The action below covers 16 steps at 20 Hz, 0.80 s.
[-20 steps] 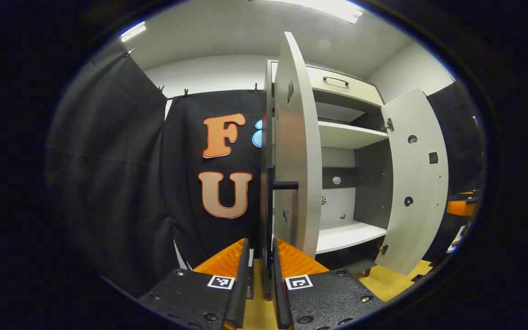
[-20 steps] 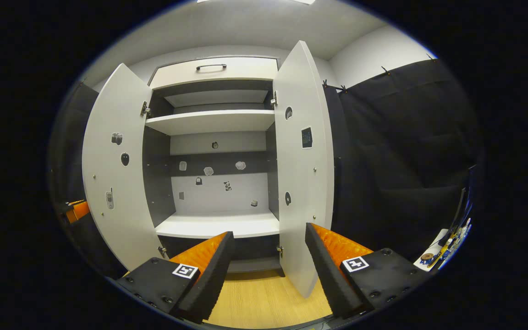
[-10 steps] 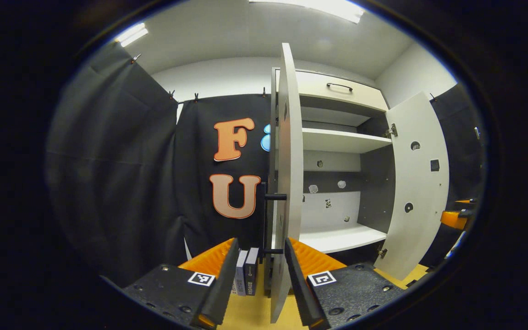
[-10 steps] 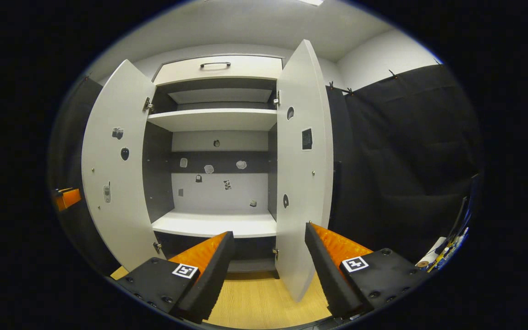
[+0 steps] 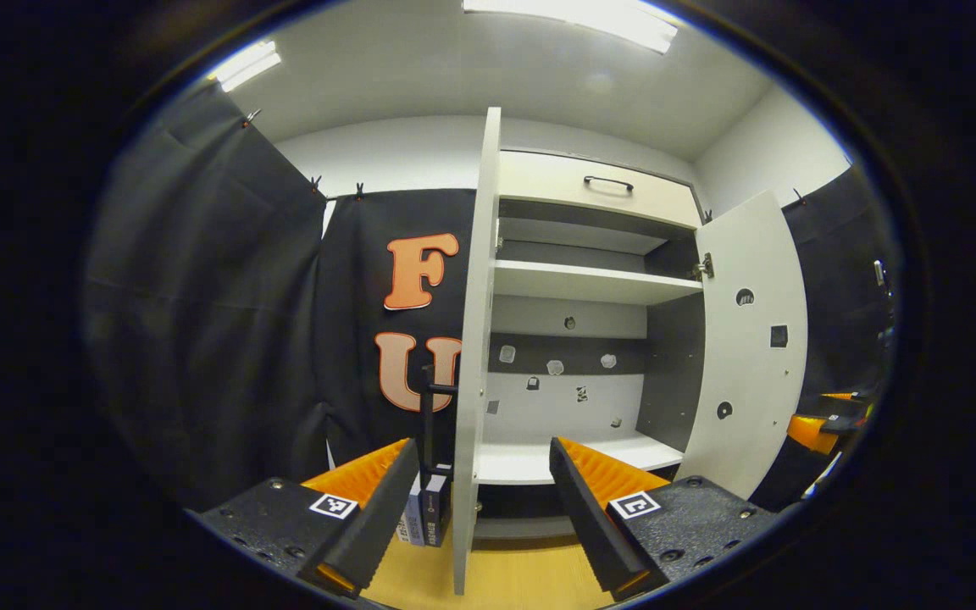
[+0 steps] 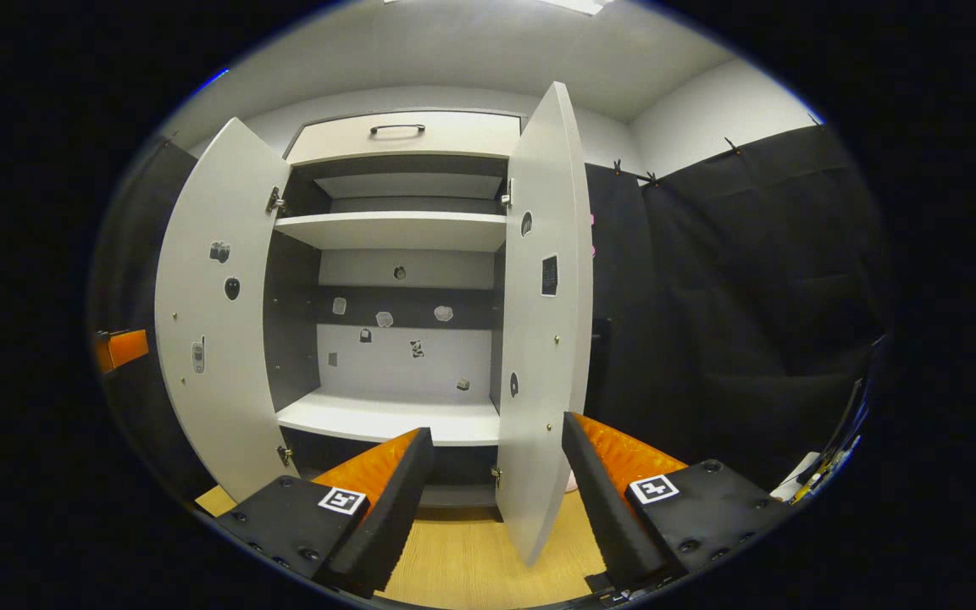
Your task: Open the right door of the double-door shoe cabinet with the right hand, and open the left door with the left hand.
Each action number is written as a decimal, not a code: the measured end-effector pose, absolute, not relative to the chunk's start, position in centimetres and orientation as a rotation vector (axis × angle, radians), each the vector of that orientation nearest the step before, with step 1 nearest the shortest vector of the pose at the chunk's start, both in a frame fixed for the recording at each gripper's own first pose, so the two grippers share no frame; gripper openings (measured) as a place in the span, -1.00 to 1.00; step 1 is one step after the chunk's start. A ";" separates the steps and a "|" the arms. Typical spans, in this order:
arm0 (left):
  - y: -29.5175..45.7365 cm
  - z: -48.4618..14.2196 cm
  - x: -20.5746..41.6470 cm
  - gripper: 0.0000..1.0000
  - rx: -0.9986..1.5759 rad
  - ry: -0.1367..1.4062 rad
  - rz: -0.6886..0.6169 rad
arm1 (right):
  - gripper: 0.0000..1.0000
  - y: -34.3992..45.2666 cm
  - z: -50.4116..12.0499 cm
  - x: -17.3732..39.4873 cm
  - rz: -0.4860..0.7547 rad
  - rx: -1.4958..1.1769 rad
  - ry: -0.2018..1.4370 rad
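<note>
Since the earlier frames, the left gripper has let go of the left door's handle and its fingers have spread wide, empty. The shoe cabinet serves as landmark: left door and right door both stand swung out from it. The right gripper hangs before the cabinet, fingers apart, holding nothing, the right door's edge between them.

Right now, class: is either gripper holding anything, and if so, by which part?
Nothing is held. The left gripper is open, its fingers either side of the left door's edge without pressing it. The right gripper is open too, beside the right door.
</note>
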<state>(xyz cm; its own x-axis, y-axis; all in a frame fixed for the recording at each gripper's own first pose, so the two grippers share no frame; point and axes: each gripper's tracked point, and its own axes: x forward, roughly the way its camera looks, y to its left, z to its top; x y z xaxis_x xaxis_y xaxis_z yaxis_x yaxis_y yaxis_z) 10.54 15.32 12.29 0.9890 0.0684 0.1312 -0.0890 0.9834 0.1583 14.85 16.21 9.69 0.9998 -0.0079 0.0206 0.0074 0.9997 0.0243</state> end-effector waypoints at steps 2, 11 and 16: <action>14.1 12.5 10.3 0.84 0.158 -0.130 0.078 | 0.94 15.8 9.8 14.6 0.003 0.019 -0.024; 11.1 12.1 9.7 0.89 0.143 -0.121 0.109 | 0.95 13.9 10.2 14.4 0.054 0.002 -0.039; 9.5 12.1 8.6 0.84 0.151 -0.139 0.140 | 0.79 13.1 9.7 14.1 0.092 -0.002 -0.030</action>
<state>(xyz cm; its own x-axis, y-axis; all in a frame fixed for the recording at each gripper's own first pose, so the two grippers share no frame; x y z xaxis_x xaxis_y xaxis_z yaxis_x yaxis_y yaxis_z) 8.57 9.52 12.06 0.9807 0.1277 0.1482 -0.1487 0.9789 0.1401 14.07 13.08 9.73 0.9953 0.0916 0.0299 -0.0916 0.9958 -0.0030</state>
